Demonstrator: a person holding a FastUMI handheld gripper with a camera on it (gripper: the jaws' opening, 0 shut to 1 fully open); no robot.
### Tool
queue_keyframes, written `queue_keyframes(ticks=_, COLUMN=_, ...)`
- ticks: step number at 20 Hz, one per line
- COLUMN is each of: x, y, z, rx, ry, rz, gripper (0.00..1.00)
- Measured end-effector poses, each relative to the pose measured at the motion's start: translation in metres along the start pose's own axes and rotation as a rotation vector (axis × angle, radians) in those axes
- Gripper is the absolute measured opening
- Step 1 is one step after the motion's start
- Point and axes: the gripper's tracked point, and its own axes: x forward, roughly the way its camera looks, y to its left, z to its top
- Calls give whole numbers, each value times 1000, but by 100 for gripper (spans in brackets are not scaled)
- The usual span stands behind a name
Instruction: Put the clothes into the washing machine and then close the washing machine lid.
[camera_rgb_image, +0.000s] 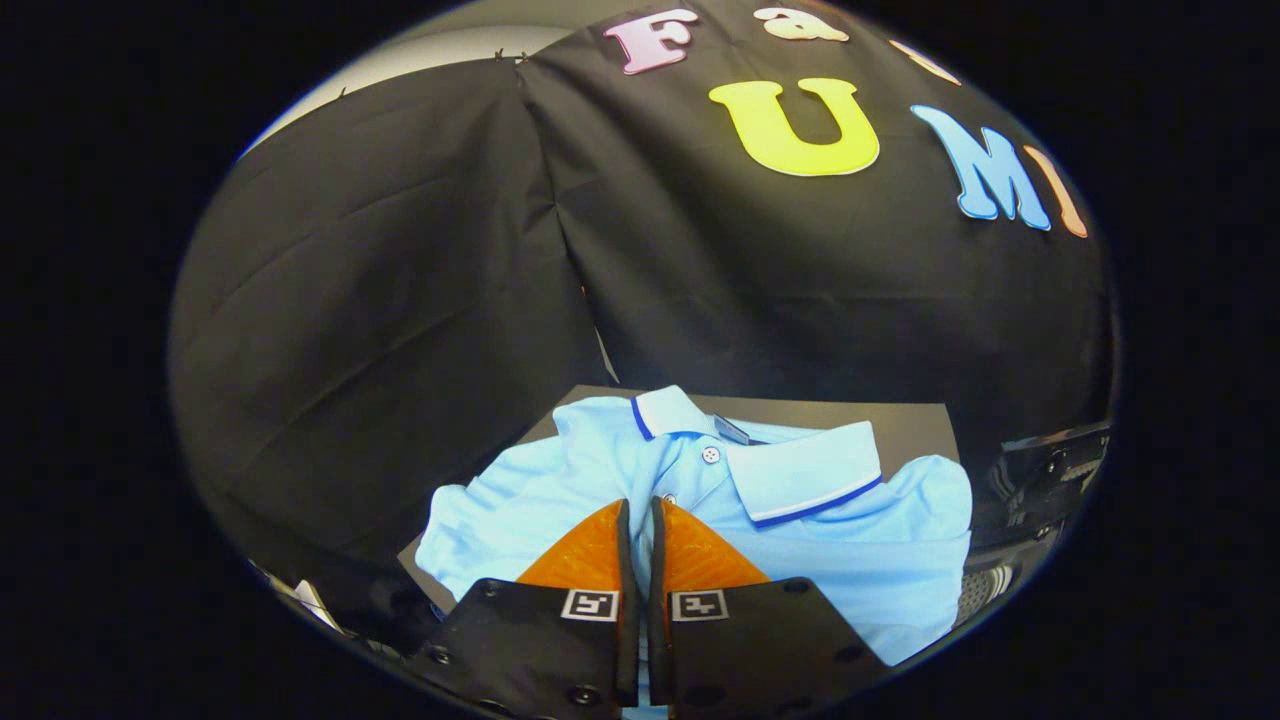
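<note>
A light blue polo shirt with a dark-trimmed collar lies spread on a dark flat surface, collar toward the booth's wall. My gripper is low over the shirt's chest, just below the button placket. Its two fingers stand almost together, and a thin strip of blue cloth is pinched in the narrow gap between them. The shirt's lower part is hidden under the fingers.
The black cloth wall hangs close behind the surface. A dark machine part with screws and a ribbed piece sits to the right of the shirt. Pale odds and ends lie low beyond the shirt's left sleeve.
</note>
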Motion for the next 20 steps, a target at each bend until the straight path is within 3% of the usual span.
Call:
queue_keyframes(ticks=4, x=-32, y=-3, z=21, rx=-25, ry=-101, rz=39, gripper=5)
queue_keyframes(ticks=10, x=-81, y=-26, z=36, rx=-28, ry=-180, rz=25, gripper=5)
queue_keyframes(ticks=20, x=-146, y=-105, z=42, rx=-21, ry=-244, rz=-105, gripper=5)
